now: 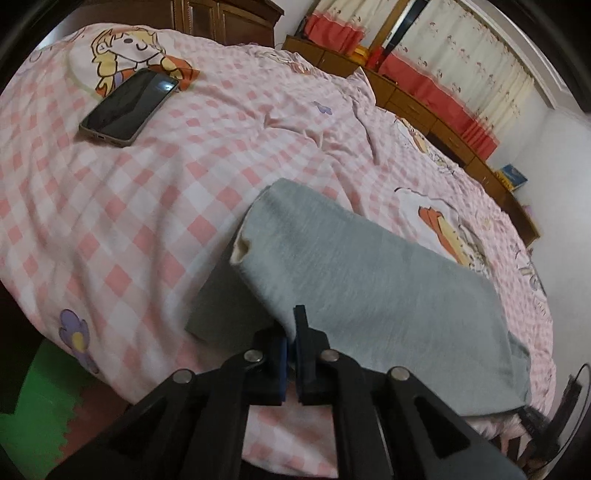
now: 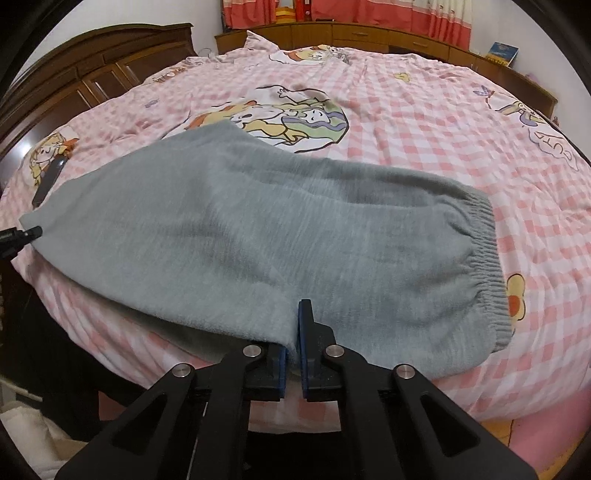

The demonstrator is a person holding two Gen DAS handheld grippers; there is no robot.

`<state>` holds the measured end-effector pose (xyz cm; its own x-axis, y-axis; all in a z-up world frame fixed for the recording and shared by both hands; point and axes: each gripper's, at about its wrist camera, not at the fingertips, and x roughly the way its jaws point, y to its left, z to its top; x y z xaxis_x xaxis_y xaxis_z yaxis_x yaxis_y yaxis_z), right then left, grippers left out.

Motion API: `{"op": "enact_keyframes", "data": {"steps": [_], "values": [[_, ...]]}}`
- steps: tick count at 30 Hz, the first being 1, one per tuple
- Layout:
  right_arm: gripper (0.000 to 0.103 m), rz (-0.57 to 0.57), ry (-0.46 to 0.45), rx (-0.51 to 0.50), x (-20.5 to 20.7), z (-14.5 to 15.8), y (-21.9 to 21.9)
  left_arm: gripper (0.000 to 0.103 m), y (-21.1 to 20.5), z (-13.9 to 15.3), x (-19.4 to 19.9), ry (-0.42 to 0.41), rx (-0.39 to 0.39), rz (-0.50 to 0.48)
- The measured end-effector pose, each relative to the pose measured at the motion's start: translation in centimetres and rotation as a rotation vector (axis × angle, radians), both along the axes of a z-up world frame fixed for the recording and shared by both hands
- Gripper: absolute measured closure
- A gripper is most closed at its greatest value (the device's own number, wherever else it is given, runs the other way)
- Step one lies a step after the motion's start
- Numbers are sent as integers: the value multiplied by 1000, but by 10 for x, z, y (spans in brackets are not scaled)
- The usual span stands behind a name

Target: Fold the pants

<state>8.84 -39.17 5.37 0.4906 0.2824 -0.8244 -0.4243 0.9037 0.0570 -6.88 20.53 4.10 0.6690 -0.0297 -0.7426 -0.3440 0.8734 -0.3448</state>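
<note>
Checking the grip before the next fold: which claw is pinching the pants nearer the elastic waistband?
The right claw: it pinches the near edge of the grey pants beside the gathered waistband. The left claw grips the opposite, plain end.

Phone (image 1: 129, 105) on pink checked bedspread (image 1: 147, 206)

We observe grey pants (image 2: 258, 236) lying across a pink checked bedcover (image 2: 424, 122) printed with cartoon figures. The elastic waistband (image 2: 491, 258) sits at the right. Our right gripper (image 2: 293, 343) is clamped on the near edge of the pants, blue pads pressed close with fabric between them. At the far left we note the left gripper (image 2: 22, 234) touching the leg end. A dark phone (image 2: 50, 181) lies partly hidden behind that end. Wooden cabinets (image 2: 351, 33) line the far wall.
</note>
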Motion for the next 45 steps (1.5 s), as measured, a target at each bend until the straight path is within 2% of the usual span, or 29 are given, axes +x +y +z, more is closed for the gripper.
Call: {"op": "enact_keyframes", "data": {"steps": [2, 7, 11, 14, 17, 18, 19, 22, 26, 29, 32, 36, 40, 45], "values": [[98, 6, 6, -23, -1, -5, 2, 100, 0, -5, 1, 18, 27, 1], [98, 0, 5, -28, -2, -9, 0, 99, 5, -24, 1, 66, 9, 19], [97, 3, 13, -56, -4, -14, 0, 99, 7, -25, -1, 70, 16, 13], [95, -3, 27, -55, -9, -14, -6, 94, 4, -24, -4, 81, 57, 4], [92, -14, 40, -45, -17, -12, -19, 77, -2, -15, -6, 84, 101, -9], [92, -20, 42, -42, -19, -10, -23, 67, -4, -11, -8, 80, 116, -12], [91, -32, 44, -33, -23, -7, -31, 61, -5, -7, -10, 74, 124, -10], [83, -80, 28, -13, -30, 2, -51, 58, -8, 6, -16, 49, 135, -12], [71, -201, -5, 66, -28, 16, -89, 52, -20, 24, -17, 17, 155, -42], [70, -307, 30, 191, -16, 16, -117, 47, -37, 32, -10, -2, 158, -90], [70, -336, 84, 299, -2, 9, -129, 47, -55, 30, 1, 5, 149, -134], [70, -342, 120, 337, 10, 4, -126, 47, -81, 14, 20, 45, 98, -190], [72, -345, 147, 332, 21, 1, -122, 47, -102, -6, 33, 102, 78, -232], [73, -373, 171, 331, 24, -2, -124, 43, -122, -17, 36, 126, 173, -267]]}}
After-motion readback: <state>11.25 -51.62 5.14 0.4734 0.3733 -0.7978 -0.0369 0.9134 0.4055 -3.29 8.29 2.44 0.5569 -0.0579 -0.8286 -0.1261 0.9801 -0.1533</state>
